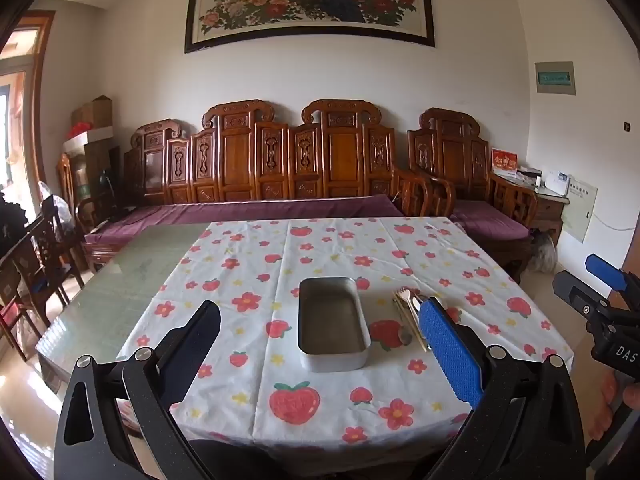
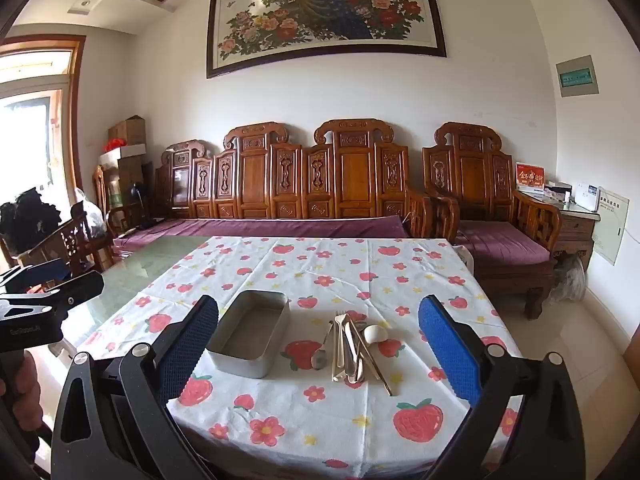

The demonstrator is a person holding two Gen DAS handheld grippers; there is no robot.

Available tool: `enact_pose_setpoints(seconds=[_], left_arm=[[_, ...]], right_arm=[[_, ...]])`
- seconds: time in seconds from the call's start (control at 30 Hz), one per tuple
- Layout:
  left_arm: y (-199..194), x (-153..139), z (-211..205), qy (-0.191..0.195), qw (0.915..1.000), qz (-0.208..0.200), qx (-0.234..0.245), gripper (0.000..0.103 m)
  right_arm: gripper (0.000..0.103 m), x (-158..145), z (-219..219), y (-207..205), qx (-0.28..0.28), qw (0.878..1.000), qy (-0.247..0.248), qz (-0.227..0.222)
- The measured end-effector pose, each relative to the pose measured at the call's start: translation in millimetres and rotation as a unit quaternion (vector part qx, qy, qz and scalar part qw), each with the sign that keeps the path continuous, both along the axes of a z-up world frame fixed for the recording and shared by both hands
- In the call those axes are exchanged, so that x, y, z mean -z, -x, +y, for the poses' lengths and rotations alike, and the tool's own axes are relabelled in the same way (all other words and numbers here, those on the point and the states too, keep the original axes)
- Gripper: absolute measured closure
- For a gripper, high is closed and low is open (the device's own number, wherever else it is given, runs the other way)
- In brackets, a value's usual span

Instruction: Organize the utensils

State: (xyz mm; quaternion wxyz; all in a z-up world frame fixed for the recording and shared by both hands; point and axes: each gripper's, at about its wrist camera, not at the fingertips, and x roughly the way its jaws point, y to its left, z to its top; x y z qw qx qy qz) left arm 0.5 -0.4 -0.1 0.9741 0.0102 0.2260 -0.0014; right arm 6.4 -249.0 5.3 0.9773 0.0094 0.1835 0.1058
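Utensils [image 2: 354,350] are seen lying in a loose bundle on the tablecloth [image 2: 320,420], just to the right of a metal tin [image 2: 250,338] that stands apart from them. In the bundle a fork [image 2: 339,344], a knife [image 2: 351,350], chopsticks [image 2: 376,364] and a white spoon [image 2: 374,334] can be made out, their handles pointing toward the near edge; a further spoon [image 2: 320,358] lies at the bundle's left side. The tin is rectangular, with nothing seen inside it. The cloth is white, printed with strawberries and flowers, and covers the right part of the table [image 2: 160,256], whose greenish glass top is left bare at the left. The right gripper [image 2: 318,360] is held above the near edge of the table, its jaws spread wide with nothing between the pads; tin and utensils are framed between its fingers farther off. The left gripper [image 1: 320,356] is held likewise beside it, its jaws equally wide and holding nothing, with the tin seen centrally between its fingers and the utensils partly hidden behind the blue pad [image 1: 450,352]. Each gripper is visible at the margin of the other's view, and part of a hand [image 2: 18,376] is seen on the left one's handle. A carved wooden bench [image 2: 300,184] with purple cushions stands behind the table, below a framed peacock painting [image 2: 326,12].
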Motion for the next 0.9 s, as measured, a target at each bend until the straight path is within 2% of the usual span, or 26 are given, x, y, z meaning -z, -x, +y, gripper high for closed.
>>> enact_pose_setpoints(seconds=[0.9], left_arm=[[0.4, -0.2, 0.0, 0.002, 1.0, -0.004, 0.0, 0.006]], right_arm=[[0.002, -0.7, 0.5, 0.5, 0.0, 1.0, 0.0, 0.0]])
